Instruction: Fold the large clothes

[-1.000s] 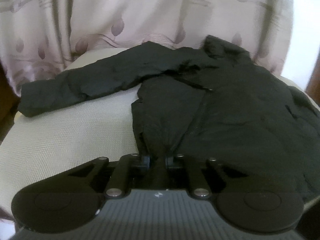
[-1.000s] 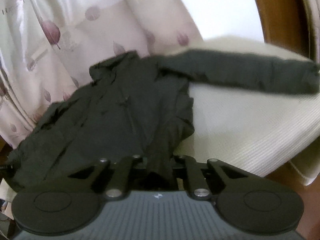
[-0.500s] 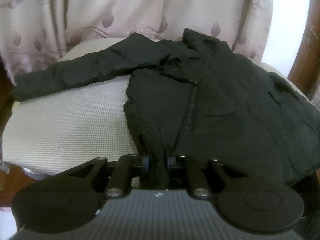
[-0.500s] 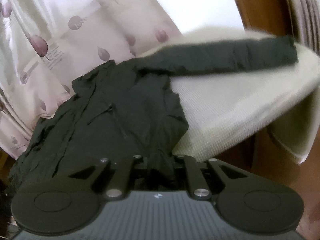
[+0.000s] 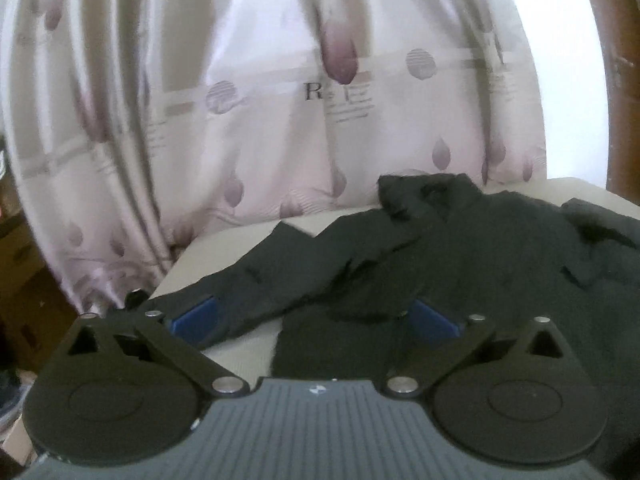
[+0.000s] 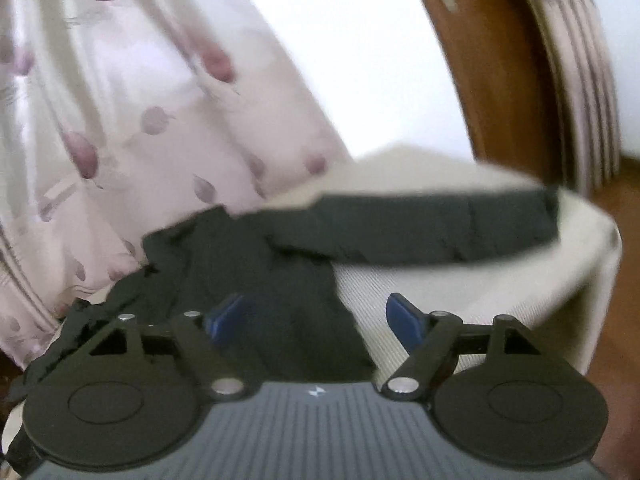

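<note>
Tongs opening: left tongs (image 5: 314,318), right tongs (image 6: 316,318); jacket (image 5: 460,264) unpinched.

Each tool (image 5: 314,320) (image 6: 316,320) has black linkage arms, silver pivot screws, blue finger pads (image 5: 195,317), round discs and a ribbed grey body.

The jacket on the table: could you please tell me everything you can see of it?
The jacket is black, of thin, matte, creased fabric, with a collar towards the curtain. It lies flat and unfolded on the cream textured table cover. One sleeve stretches straight out to its cuff near the cover's edge; the other sleeve reaches the opposite way. The left gripper and right gripper are opening above its hem, pads clear of the cloth.
</note>
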The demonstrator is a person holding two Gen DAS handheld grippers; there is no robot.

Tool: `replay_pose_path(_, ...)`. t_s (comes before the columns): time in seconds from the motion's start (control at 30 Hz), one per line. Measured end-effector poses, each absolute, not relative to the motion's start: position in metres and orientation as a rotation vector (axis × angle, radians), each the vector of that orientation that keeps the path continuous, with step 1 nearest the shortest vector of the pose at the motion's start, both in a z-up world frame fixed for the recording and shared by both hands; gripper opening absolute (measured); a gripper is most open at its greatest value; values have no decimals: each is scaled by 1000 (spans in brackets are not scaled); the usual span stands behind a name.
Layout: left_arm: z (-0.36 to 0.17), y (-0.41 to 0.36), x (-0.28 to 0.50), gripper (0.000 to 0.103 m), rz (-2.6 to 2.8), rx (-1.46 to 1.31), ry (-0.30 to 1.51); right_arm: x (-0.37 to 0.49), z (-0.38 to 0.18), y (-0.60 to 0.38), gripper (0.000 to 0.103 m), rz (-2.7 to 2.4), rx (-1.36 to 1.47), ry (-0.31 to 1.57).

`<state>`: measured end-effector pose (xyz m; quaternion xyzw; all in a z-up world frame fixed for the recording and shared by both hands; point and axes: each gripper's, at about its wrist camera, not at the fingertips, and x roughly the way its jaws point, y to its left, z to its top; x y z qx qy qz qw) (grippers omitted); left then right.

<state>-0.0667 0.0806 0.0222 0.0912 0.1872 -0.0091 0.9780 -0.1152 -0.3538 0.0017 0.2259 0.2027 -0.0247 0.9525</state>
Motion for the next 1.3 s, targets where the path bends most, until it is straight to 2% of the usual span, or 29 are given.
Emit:
replay_pose_path(0.17,22,55,-41,103,-38,160,407,-97,20,-335,83,16,433,370)
replay_pose_path(0.37,13,45,-18,103,-48,104,470,-79,21,-322,83,62,413,375)
replay_pose_path(0.5,5,40,-6,103,-40,92,498,-72,21,-319,88,57,382,374)
replay_pose_path(1.3,-19,24,49,103,27,76,518,-31,-16,-343,92,-31,449,463)
